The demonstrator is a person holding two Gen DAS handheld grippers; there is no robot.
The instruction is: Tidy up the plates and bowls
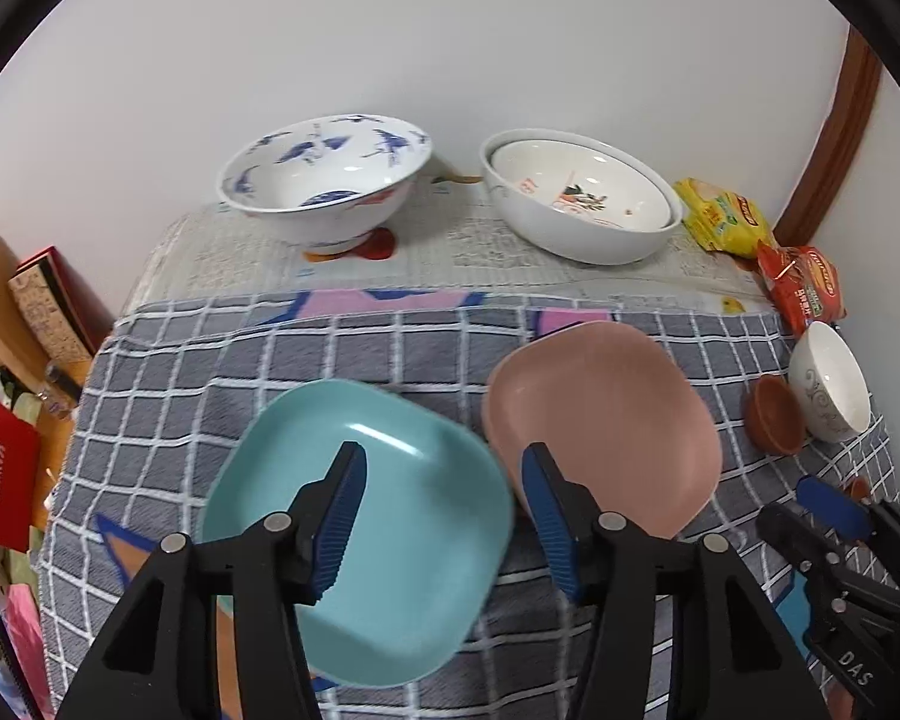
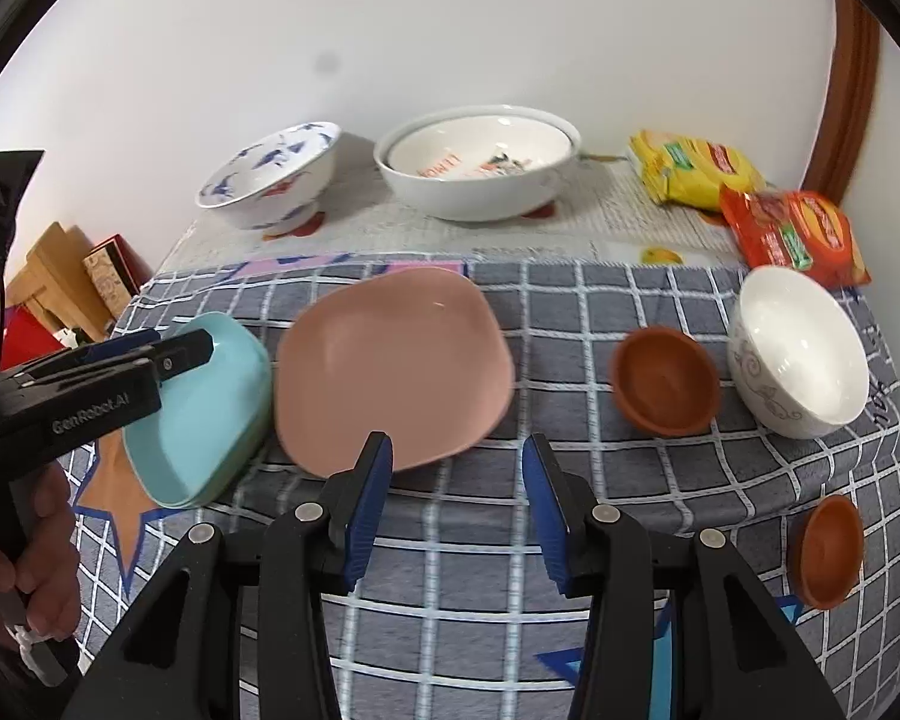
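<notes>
Both grippers, left gripper [image 1: 444, 474] and right gripper [image 2: 456, 462], hover with jaws apart, holding nothing. Teal plate [image 1: 390, 480] and pink plate [image 2: 390, 360] lie side by side near; best clamp one rim squarely before stacking.

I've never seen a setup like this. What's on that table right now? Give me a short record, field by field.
surface: table under a grey checked cloth, newspaper at the back
plates: teal plate and pink plate, side by side
big bowls: blue-patterned bowl; white bowl with a second one nested inside
small bowls: white bowl with grey scrolls, two brown bowls
snacks: yellow packet, red packet
left tongs: open, holding nothing
right tongs: open, holding nothing
</notes>
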